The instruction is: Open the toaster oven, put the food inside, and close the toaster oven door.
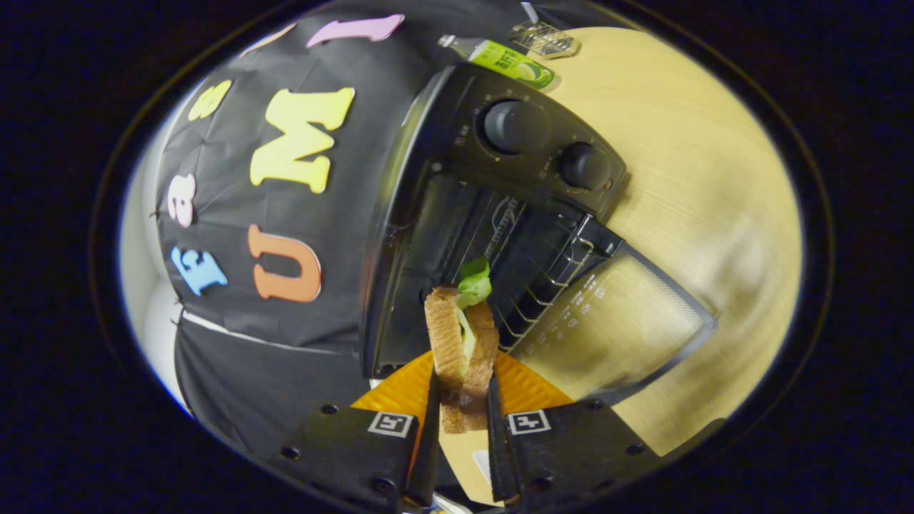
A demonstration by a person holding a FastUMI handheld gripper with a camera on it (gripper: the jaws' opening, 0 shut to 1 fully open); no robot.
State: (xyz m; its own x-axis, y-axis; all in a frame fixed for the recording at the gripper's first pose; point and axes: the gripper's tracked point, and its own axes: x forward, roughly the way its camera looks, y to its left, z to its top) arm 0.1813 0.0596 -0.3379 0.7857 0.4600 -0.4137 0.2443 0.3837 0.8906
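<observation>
My gripper [461, 392] is shut on a sandwich [461, 343] of two toasted bread slices with green lettuce sticking out of its far end. The sandwich stands on edge between the two fingers and is held above the table. Just beyond it is the black toaster oven [500, 214], seen tilted, with two round knobs [515, 127] on its control panel. Its glass door [614, 321] hangs open and lies flat toward me, and the wire rack [543, 285] shows inside the dark cavity. The lettuce tip reaches the mouth of the oven.
An orange ribbed plate [525, 389] lies under the sandwich, just in front of the oven. Behind the oven, a green-labelled bottle [503, 61] lies on its side next to a small metal rack [543, 37]. The light wooden table [700, 185] stretches out beyond the oven door.
</observation>
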